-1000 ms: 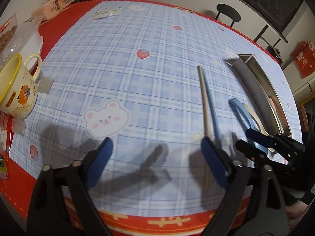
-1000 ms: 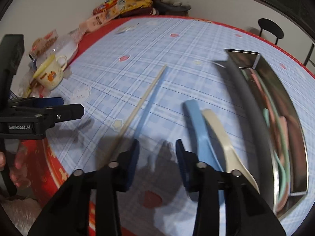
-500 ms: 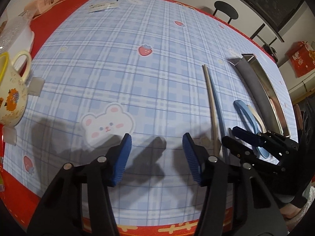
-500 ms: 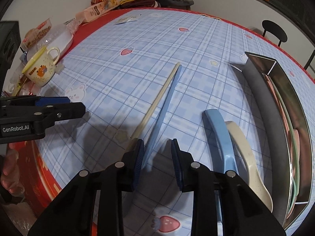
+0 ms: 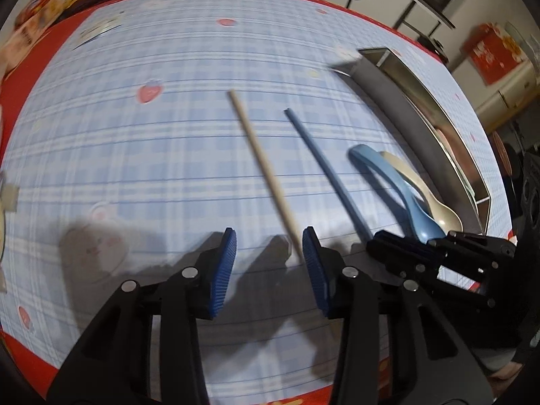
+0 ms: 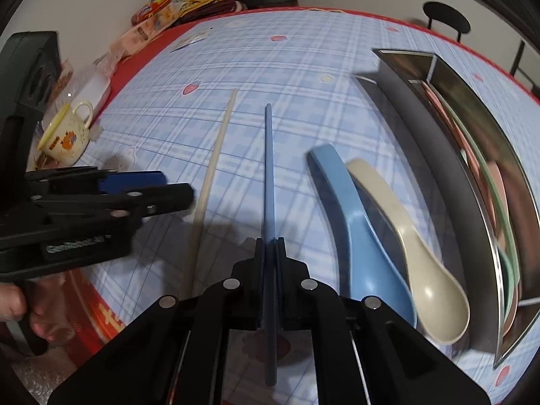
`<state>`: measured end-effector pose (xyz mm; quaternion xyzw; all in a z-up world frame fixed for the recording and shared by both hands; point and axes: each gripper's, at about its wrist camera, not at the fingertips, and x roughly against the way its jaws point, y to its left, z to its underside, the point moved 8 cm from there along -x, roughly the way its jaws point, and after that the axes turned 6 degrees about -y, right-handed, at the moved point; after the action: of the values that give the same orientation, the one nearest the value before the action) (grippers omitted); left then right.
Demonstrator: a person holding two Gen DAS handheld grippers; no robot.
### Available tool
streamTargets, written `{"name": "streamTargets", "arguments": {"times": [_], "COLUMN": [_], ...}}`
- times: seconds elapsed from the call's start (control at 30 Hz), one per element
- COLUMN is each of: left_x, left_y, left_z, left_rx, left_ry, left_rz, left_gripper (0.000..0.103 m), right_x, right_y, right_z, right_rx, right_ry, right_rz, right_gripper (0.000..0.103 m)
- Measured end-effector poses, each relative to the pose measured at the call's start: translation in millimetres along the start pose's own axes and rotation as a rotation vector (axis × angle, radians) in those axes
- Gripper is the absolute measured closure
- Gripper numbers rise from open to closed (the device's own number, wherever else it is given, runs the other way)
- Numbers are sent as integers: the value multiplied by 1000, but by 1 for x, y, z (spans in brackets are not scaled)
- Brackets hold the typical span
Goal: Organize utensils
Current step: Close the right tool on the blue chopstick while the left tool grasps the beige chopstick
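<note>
My right gripper [image 6: 270, 246] is shut on the blue chopstick [image 6: 269, 168], which points straight ahead along the fingers over the checked tablecloth. The beige chopstick [image 5: 266, 168] lies on the cloth. Its near part runs in between the jaws of my left gripper [image 5: 268, 260], close to the right pad. Those jaws are closing and the pads do not press on it. A blue spoon [image 6: 364, 236] and a beige spoon [image 6: 422, 270] lie side by side next to the long metal tray [image 6: 401, 101], which holds several pastel utensils.
A yellow-rimmed mug [image 6: 67, 135] and snack packets [image 6: 168, 10] sit along the table's left and far edges. A dark stool [image 6: 445, 20] stands beyond the far side. The red table border [image 5: 236, 401] runs just below the grippers.
The right gripper has shut on the blue chopstick and swung it away from the beige one. The left gripper has shifted right onto the beige chopstick with its jaws narrowing.
</note>
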<state>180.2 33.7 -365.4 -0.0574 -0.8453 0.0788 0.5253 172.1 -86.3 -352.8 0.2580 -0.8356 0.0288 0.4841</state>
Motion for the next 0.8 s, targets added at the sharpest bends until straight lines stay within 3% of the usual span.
{"name": "streamTargets", "arguments": {"times": [0.3,0.37,0.47,0.5,0.6,0.8], "left_x": [-20,-21,-20,-19,-15,-5], "left_y": [-18,-18,-13,-10,-2,5], "left_z": [-16,-17,-17,-17,-13,3], "left_rx": [-81,-99,-113,-105,-72,-47], "left_ry": [-20,-24,-33,-33,-28,-23], "left_rz": [-106,-138,-175,-179,-149,-112], "left_gripper": [61,66,81,87,92,92], "right_x": [6,6,6,6,6,5], "right_y": [-4,-3,-3,-2,-3,-1], "right_z": [9,10,9,10,10,10], "right_rx": [-11,-4,1,3,6,17], "right_ry": [-8,-12,-16,-16,-16,-18], "right_rz": [-12,-10,-10,-10,-10,-2], "right_gripper": [96,96,96,96,96,96]}}
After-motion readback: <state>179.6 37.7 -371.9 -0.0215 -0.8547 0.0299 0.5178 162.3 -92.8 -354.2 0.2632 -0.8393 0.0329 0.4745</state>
